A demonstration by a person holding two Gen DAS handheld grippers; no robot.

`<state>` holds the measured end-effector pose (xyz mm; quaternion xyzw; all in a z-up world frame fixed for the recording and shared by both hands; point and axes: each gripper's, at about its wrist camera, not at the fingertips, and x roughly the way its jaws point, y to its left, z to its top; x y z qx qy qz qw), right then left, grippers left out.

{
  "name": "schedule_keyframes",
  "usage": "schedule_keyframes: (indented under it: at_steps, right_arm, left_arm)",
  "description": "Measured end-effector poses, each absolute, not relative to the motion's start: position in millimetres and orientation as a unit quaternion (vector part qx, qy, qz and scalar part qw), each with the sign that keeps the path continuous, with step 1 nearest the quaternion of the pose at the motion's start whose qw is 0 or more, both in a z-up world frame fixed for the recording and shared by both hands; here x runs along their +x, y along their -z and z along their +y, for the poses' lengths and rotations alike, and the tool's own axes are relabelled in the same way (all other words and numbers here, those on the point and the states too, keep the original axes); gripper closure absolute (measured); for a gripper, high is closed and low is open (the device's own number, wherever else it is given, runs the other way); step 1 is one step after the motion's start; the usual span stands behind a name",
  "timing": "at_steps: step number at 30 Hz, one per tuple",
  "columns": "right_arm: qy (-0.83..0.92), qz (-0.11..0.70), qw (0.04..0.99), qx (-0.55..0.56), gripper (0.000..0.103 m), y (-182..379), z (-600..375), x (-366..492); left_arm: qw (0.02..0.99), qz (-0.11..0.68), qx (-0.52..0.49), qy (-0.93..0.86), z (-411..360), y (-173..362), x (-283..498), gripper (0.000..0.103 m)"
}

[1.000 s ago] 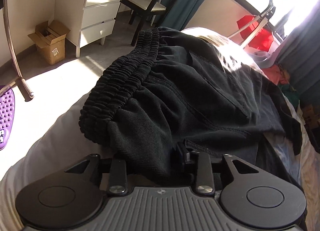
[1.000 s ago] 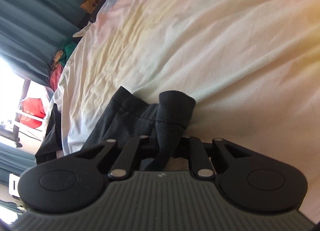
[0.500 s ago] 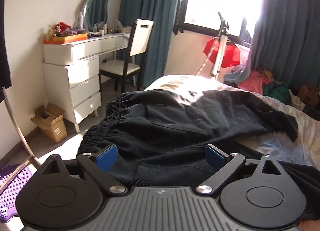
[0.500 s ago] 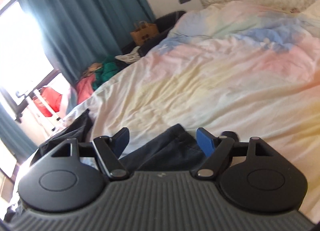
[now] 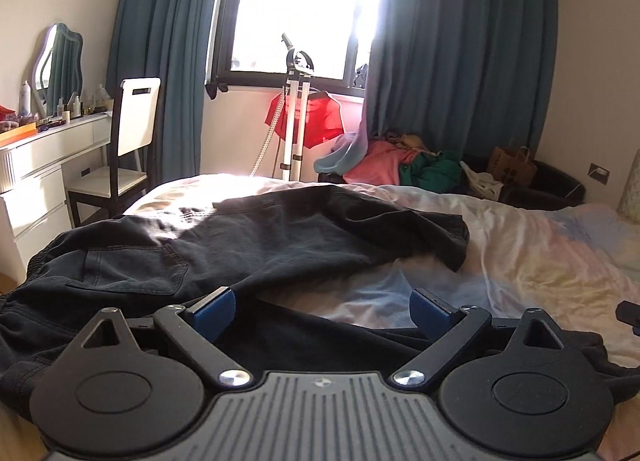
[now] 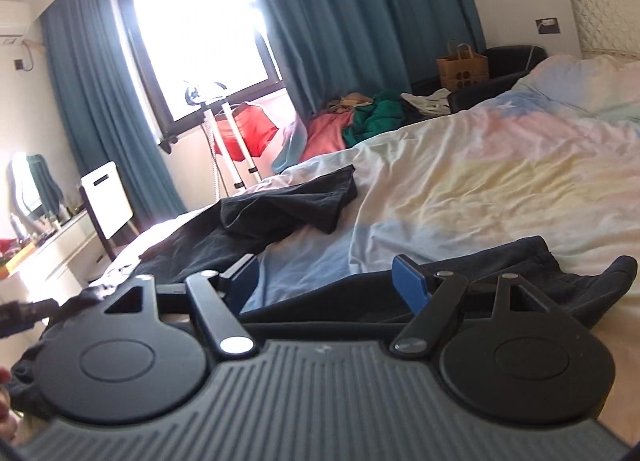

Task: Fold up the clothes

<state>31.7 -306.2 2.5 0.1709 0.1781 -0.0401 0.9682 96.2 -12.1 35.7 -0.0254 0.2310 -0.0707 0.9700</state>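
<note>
A pair of black trousers [image 5: 224,249] lies spread on the bed, back pocket up, one leg reaching right toward the far side. The other leg runs along the near edge under both grippers and also shows in the right wrist view [image 6: 520,281]. My left gripper [image 5: 322,311] is open and empty, raised just above the near trouser fabric. My right gripper [image 6: 326,281] is open and empty above the near leg's hem end. The far leg shows in the right wrist view [image 6: 296,205].
The bed's pastel duvet [image 5: 540,253] stretches right. A white dresser [image 5: 36,181] and chair [image 5: 128,149] stand at left. A garment steamer stand [image 5: 294,121] with a red garment is by the window. A pile of clothes [image 5: 392,161] and a paper bag [image 5: 512,165] lie beyond the bed.
Both grippers were shut on the trouser fabric one second ago. They have opened, let go and lifted back, so the views now look across the room.
</note>
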Motion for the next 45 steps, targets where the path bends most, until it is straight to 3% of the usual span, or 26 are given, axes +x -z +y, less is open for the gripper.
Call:
schedule_keyframes:
  at_steps: [11, 17, 22, 25, 31, 39, 41, 42, 45]
  right_arm:
    - [0.003, 0.206, 0.961, 0.184, 0.027, 13.6, -288.5, 45.6]
    - [-0.038, 0.246, 0.901, 0.357, 0.027, 32.7, -308.5, 91.6]
    - [-0.052, 0.221, 0.787, 0.573, 0.026, 67.8, -332.2, 177.7]
    - [-0.034, 0.217, 0.735, 0.642, 0.026, 96.5, -328.8, 247.0]
    - [0.019, 0.203, 0.712, 0.672, 0.026, 147.5, -319.6, 372.7]
    - [0.078, 0.114, 0.731, 0.668, 0.029, 166.3, -352.0, 422.7]
    - [0.115, 0.129, 0.767, 0.618, 0.066, 151.1, -363.4, 429.1]
    - [0.126, 0.143, 0.781, 0.594, 0.098, 143.0, -369.7, 431.6]
    - [0.13, 0.144, 0.823, 0.534, 0.097, 110.9, -387.9, 422.3]
  left_arm:
    - [0.967, 0.24, 0.008, 0.089, -40.3, 3.0, 140.7, 0.007]
    - [0.966, 0.246, -0.029, 0.071, -17.6, 25.7, 158.8, 0.007]
    - [0.969, 0.241, -0.036, 0.048, -7.8, 40.3, 158.7, 0.004]
    - [0.968, 0.242, -0.049, 0.053, 0.1, 48.2, 164.3, 0.003]
    - [0.971, 0.227, -0.064, 0.043, 11.6, 70.8, 189.3, 0.003]
    - [0.965, 0.242, -0.077, 0.07, 5.1, 108.8, 223.0, 0.003]
    - [0.962, 0.249, -0.082, 0.073, 4.7, 114.6, 228.3, 0.003]
    - [0.961, 0.252, -0.084, 0.074, 4.7, 116.9, 230.4, 0.003]
    - [0.961, 0.25, -0.087, 0.076, 6.0, 118.4, 231.7, 0.003]
